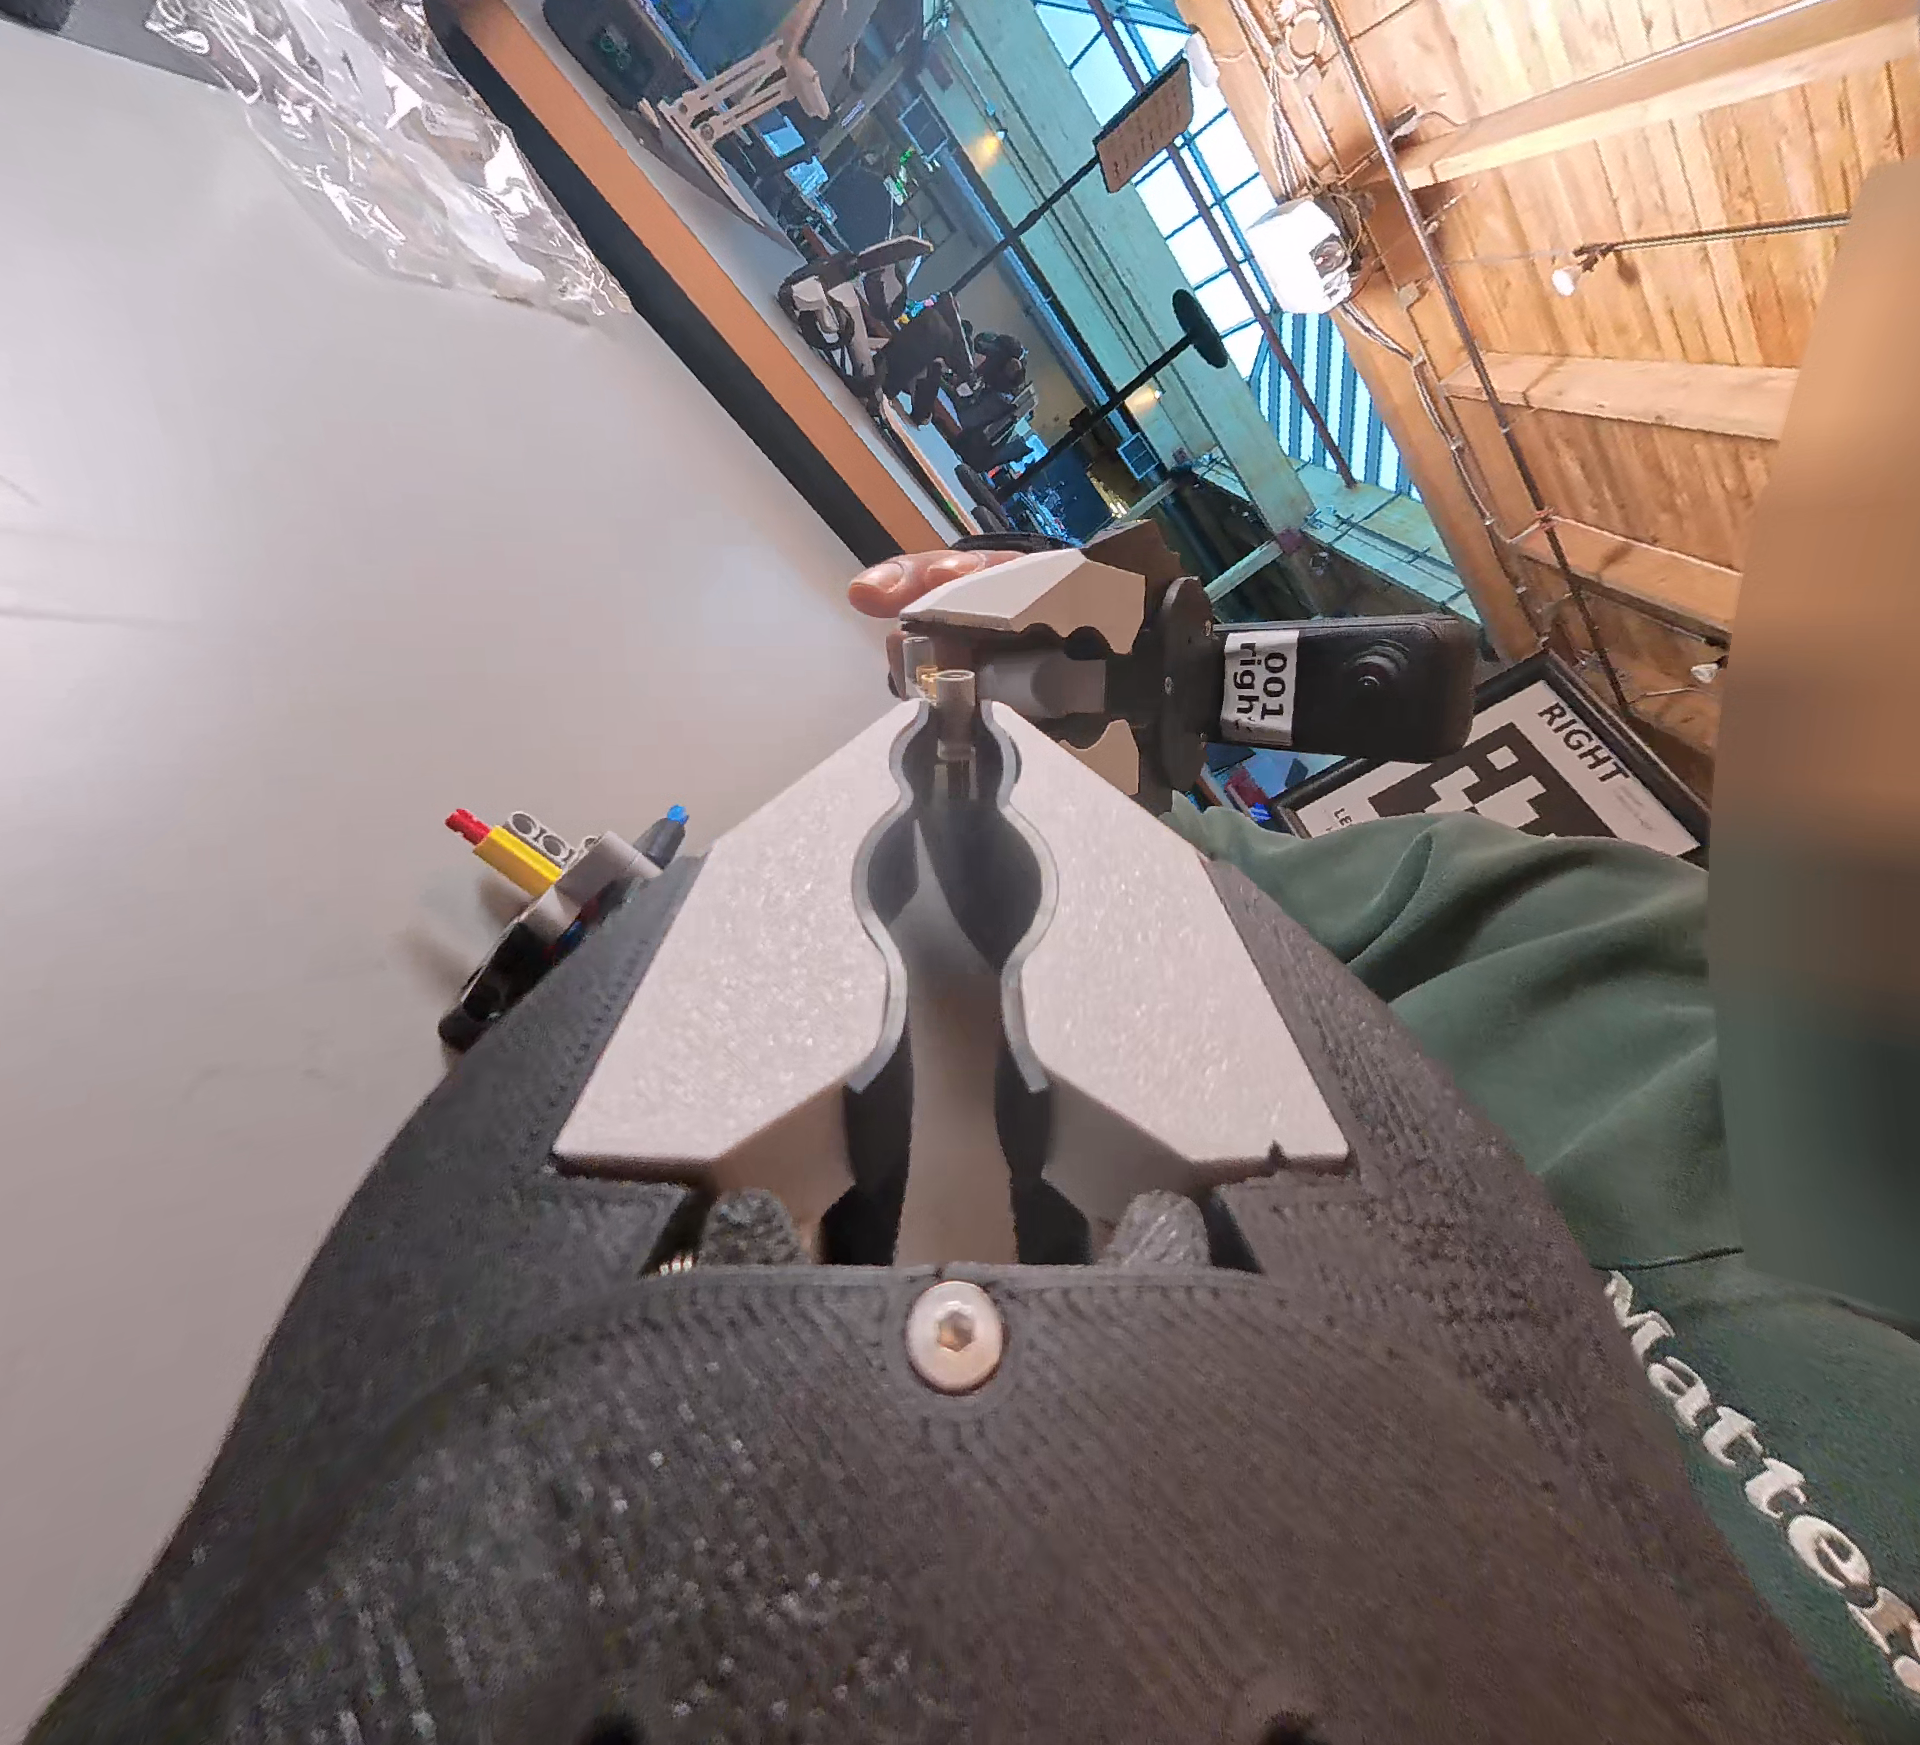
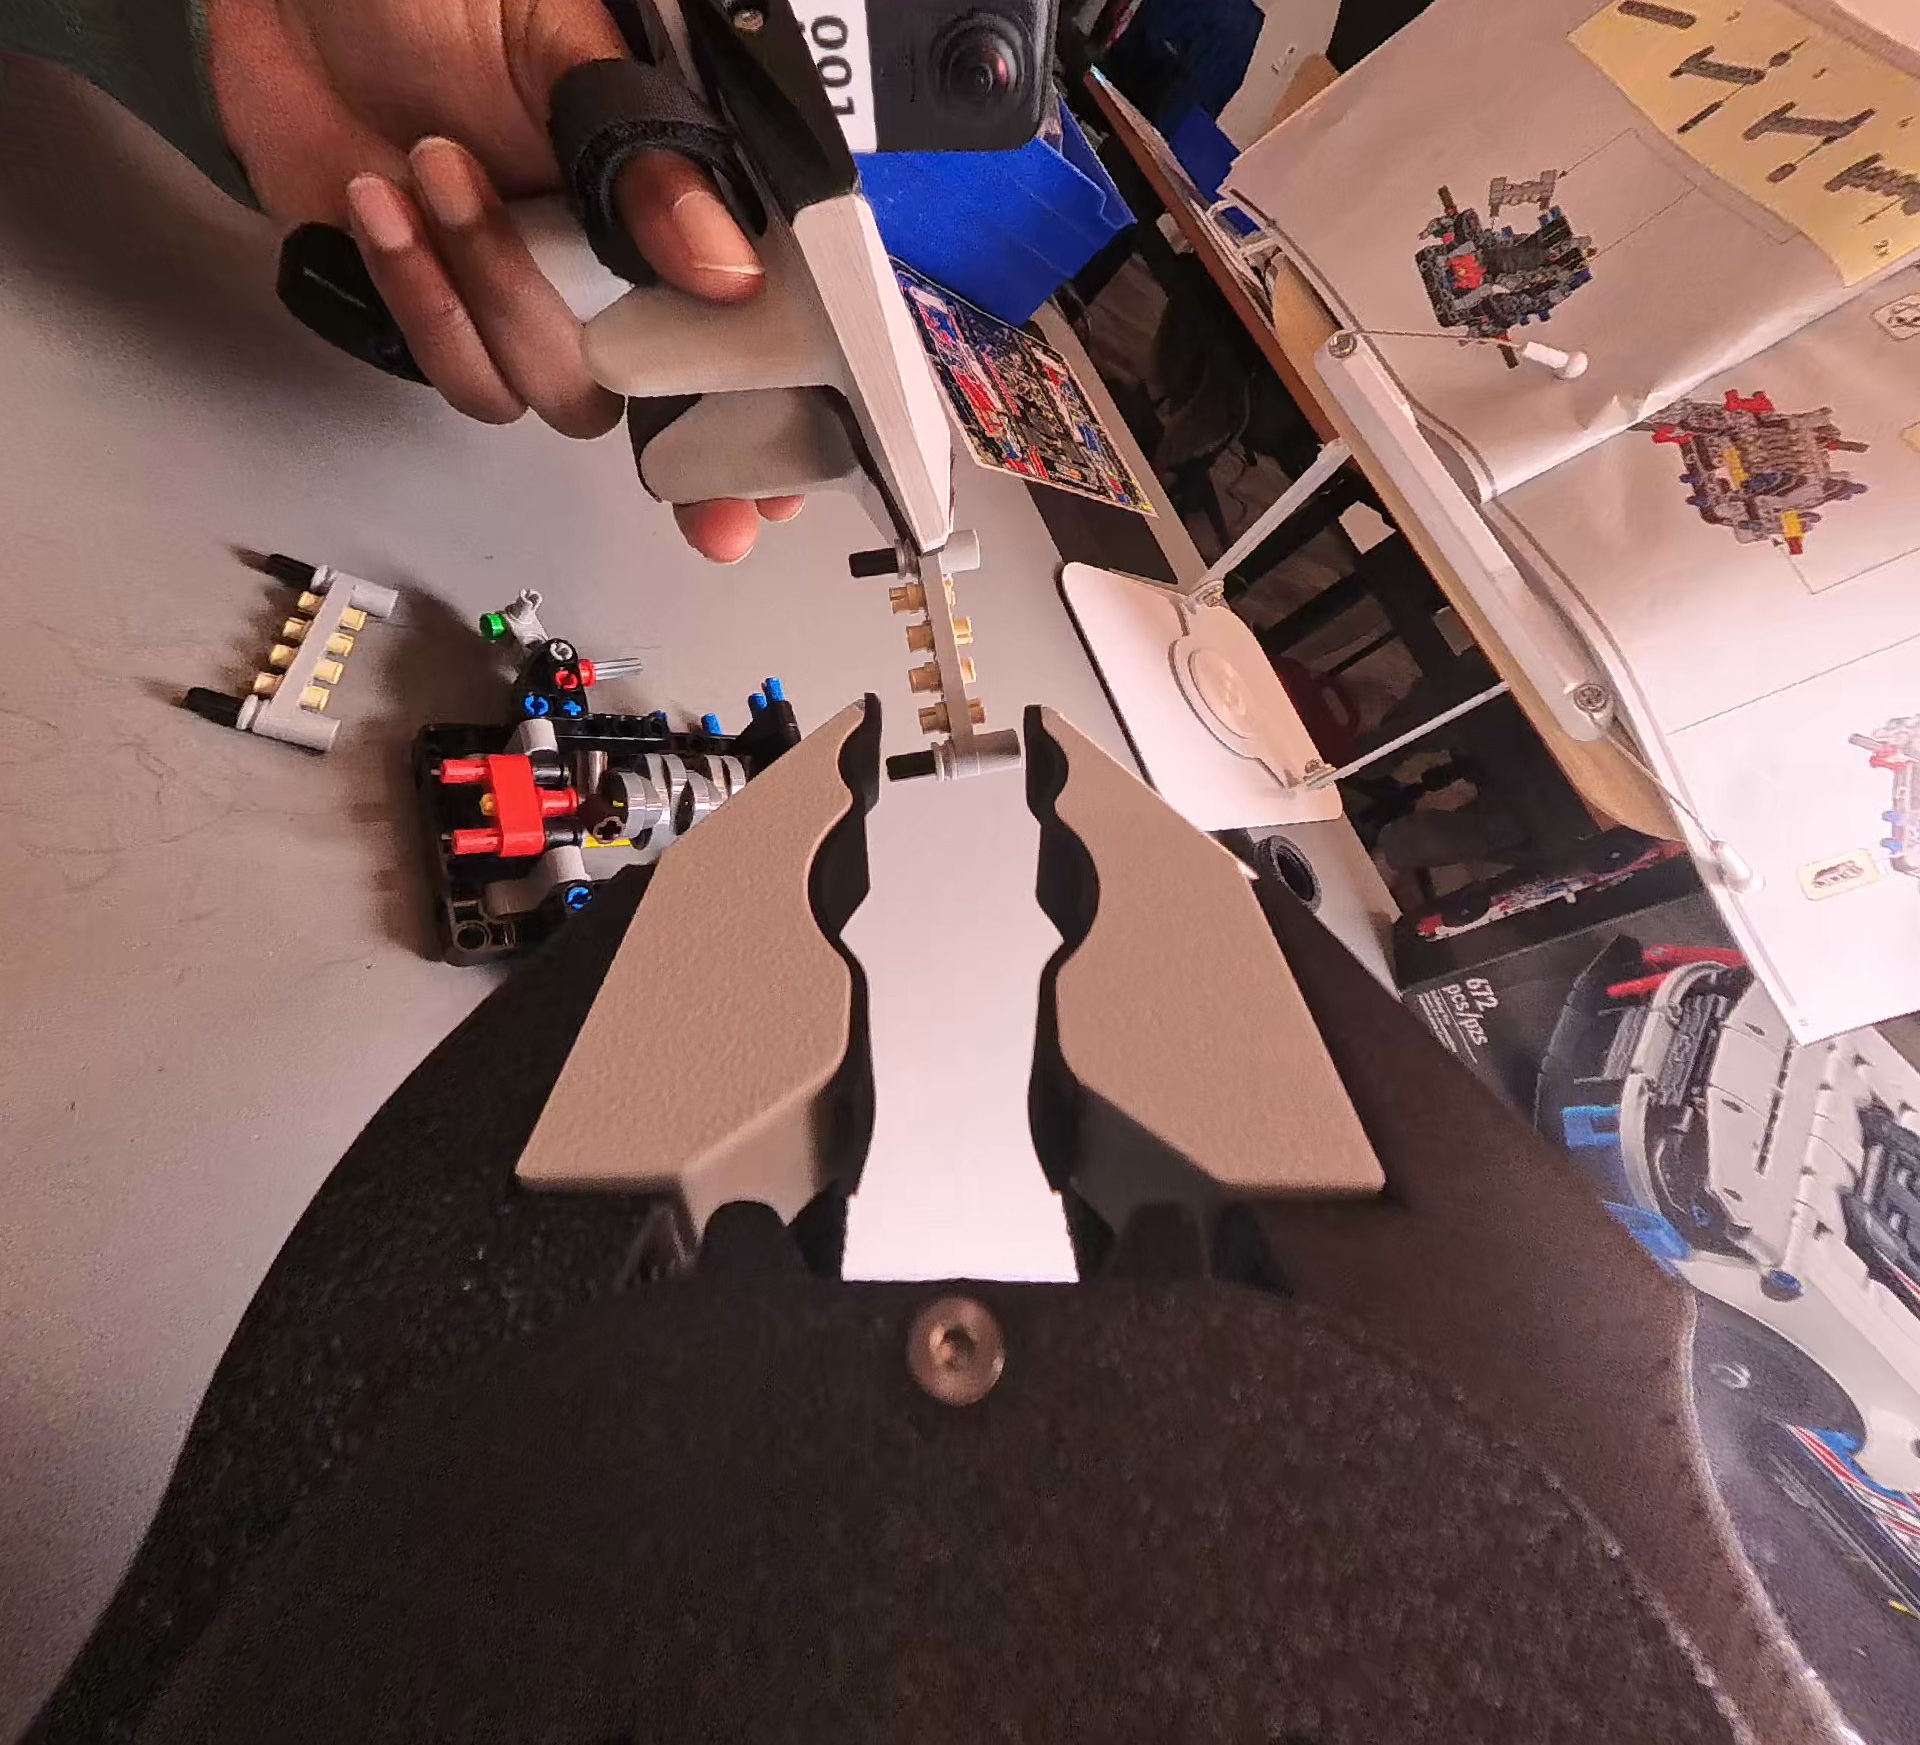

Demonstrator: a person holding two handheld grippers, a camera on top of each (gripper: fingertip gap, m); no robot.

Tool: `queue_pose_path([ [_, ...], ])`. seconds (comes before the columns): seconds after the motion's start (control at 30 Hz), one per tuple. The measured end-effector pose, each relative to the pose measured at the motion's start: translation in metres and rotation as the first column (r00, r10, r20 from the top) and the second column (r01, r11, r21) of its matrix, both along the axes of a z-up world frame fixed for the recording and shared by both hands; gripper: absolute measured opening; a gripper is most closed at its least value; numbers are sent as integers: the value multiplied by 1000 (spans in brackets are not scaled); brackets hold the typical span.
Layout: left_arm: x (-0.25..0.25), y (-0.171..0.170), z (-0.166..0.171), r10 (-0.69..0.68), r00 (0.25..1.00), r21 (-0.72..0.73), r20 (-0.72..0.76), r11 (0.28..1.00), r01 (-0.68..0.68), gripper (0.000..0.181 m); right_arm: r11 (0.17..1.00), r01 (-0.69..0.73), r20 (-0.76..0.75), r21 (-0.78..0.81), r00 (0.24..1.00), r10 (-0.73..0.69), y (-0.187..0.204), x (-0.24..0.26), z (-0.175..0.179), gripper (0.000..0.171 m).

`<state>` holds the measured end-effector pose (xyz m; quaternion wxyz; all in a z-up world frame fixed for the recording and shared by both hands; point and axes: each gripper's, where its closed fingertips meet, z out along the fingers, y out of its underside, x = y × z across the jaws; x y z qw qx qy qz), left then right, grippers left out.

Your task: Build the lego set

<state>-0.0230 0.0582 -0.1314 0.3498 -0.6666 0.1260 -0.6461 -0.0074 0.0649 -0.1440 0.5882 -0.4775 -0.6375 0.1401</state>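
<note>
Grey table [image 2: 156,469], left hand-held gripper [image 2: 930,542] clamping pinned grey beam [image 2: 940,667] lengthwise toward gaping right hand-held gripper [image 2: 948,734].

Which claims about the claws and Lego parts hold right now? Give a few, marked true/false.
1. The left claw grips a grey beam with tan pins. True.
2. The right claw is shut on that beam. False: it is open, and the beam's lower end sits between its fingertips.
3. A second beam lies on the table. True.
4. The black assembly is held in the air. False: it rests on the table.
5. The manual lies flat on the table. False: it is propped on a stand.
</note>
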Motion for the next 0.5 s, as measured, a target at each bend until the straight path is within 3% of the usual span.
queue_pose_path([
  [0.5,-1,1,-2,-7,1000,-28,19,1000,7,5,1000,-1,-10,-15,1000,1,0,0,0,26],
])
